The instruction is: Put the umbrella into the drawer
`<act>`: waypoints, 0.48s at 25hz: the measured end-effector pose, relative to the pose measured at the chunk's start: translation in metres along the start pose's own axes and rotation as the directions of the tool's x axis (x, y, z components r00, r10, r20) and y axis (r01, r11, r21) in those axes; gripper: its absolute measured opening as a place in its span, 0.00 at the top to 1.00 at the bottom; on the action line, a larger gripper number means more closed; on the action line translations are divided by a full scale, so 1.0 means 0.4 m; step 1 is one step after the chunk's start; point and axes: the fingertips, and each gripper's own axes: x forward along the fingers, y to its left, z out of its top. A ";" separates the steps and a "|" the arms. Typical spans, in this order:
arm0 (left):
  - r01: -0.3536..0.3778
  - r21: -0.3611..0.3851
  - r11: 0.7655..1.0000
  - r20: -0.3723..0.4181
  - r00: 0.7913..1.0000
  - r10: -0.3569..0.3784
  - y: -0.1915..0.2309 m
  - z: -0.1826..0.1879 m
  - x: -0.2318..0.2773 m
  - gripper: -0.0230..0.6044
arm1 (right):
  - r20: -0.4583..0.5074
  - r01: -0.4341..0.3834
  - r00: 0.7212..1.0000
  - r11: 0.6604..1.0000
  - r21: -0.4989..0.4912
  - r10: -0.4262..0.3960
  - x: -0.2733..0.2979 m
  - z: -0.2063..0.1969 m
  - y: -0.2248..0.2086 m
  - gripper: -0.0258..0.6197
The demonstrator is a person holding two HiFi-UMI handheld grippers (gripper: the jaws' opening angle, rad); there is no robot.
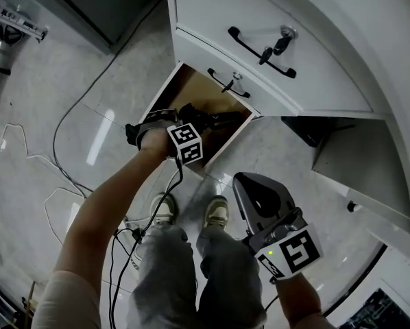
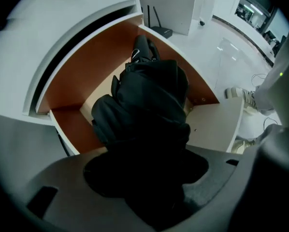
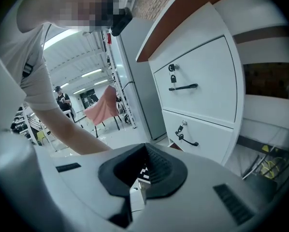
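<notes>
Your right tongs [image 1: 240,182] hang closed and empty by your knees, your left tongs [image 2: 147,178] clasp the umbrella [image 2: 149,100] wide inside the open drawer [image 2: 74,76]; placing step, so next probably release, then withdraw.

Left arm [image 1: 102,211]: bare forearm extended from lower left toward the open drawer [image 1: 191,88], wrist bent down. Left gripper [image 1: 184,118]: pointing straight down into the drawer's opening, jaws closed on the folded black umbrella [image 2: 149,95], which fills the space between them. Right gripper [image 1: 240,180]: held well back from the drawer, outside its front edge, angled partly downward. Jaws together at the tips, nothing between them. Right wrist [image 1: 297,293]: low in the head view, only partly visible.
</notes>
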 end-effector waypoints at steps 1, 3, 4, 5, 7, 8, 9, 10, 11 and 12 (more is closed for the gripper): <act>0.000 0.010 1.000 -0.020 1.000 0.000 -0.001 0.003 0.012 0.54 | -0.001 0.001 1.000 1.000 0.000 -0.001 0.000 -0.006 -0.006 0.95; 0.005 0.013 1.000 -0.044 0.999 -0.004 0.001 0.014 0.035 0.54 | -0.006 0.002 1.000 1.000 -0.003 -0.002 0.003 -0.018 -0.017 0.95; 0.009 0.006 1.000 -0.049 0.999 -0.008 0.004 0.022 0.045 0.54 | -0.008 0.001 1.000 1.000 -0.006 -0.001 0.005 -0.023 -0.020 0.95; 0.011 -0.003 1.000 -0.050 0.999 -0.012 0.008 0.031 0.054 0.54 | -0.010 0.001 1.000 1.000 -0.007 -0.001 0.007 -0.028 -0.024 0.95; 0.011 -0.016 1.000 -0.050 0.999 -0.012 0.012 0.048 0.072 0.53 | -0.016 0.002 1.000 1.000 -0.004 -0.002 0.008 -0.038 -0.031 0.95; 0.010 -0.018 1.000 -0.055 0.998 -0.011 0.014 0.054 0.083 0.53 | -0.018 0.004 1.000 1.000 0.000 -0.004 0.008 -0.042 -0.036 0.95; 0.010 -0.019 1.000 -0.062 0.998 -0.011 0.017 0.057 0.093 0.53 | -0.019 0.005 1.000 1.000 0.007 -0.004 0.009 -0.046 -0.041 0.95; 0.012 -0.018 1.000 -0.070 0.997 -0.013 0.018 0.059 0.102 0.53 | -0.015 0.002 1.000 1.000 0.016 -0.002 0.010 -0.049 -0.045 0.95; 0.016 -0.019 1.000 -0.077 0.997 -0.018 0.018 0.059 0.111 0.53 | -0.008 -0.003 1.000 1.000 0.024 0.003 0.012 -0.050 -0.046 0.95; 0.025 -0.023 0.999 -0.082 0.996 -0.027 0.016 0.059 0.119 0.53 | 0.001 -0.009 1.000 0.999 0.031 0.009 0.013 -0.052 -0.047 0.95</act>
